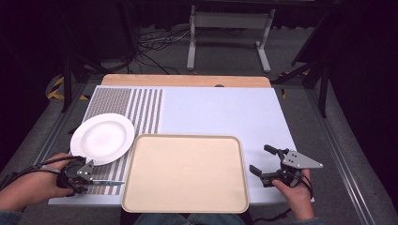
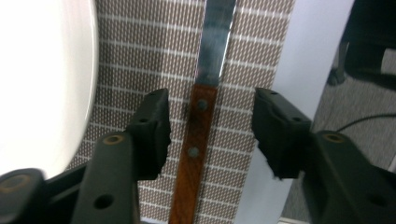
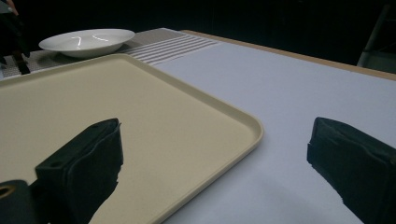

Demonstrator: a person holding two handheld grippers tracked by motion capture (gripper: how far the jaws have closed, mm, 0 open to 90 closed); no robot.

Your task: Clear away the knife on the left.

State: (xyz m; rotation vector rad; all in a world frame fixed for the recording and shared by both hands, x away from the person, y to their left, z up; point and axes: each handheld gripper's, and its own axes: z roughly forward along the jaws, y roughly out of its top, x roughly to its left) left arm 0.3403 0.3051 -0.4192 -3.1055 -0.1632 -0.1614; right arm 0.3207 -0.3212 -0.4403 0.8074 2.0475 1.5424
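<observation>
Tray (image 1: 186, 173) taken as landmark: beige, rectangular, bare, lying at the near edge of the table.

My left gripper (image 1: 80, 176) sits just left of the tray's near left corner, over the brown patterned mat (image 1: 122, 101). Jaws spread wide. In the left gripper view the knife (image 2: 201, 116) lies flat on the mat between my two jaws, wooden handle with two rivets centred in the gap, neither pad touching it. From the high view the blade runs toward the tray's left rim and stops short of it.

My right gripper (image 1: 266, 163) hovers just right of the tray's right rim, over the pale grey table cover (image 1: 220, 110). Jaws parted wide, nothing between them. In the right gripper view one jaw hangs over the tray's floor and the other over the grey cover, with the tray's rounded corner (image 3: 252, 128) between them.

Farther out, the white plate (image 1: 102, 138) rests on the mat, beyond and left of the tray's far left corner, close to it but apart. The plate is empty and upright. Its rim edges into the left gripper view beside my left jaw.

Beyond the tray, the grey cover runs bare to the wooden table edge (image 1: 185, 80).
</observation>
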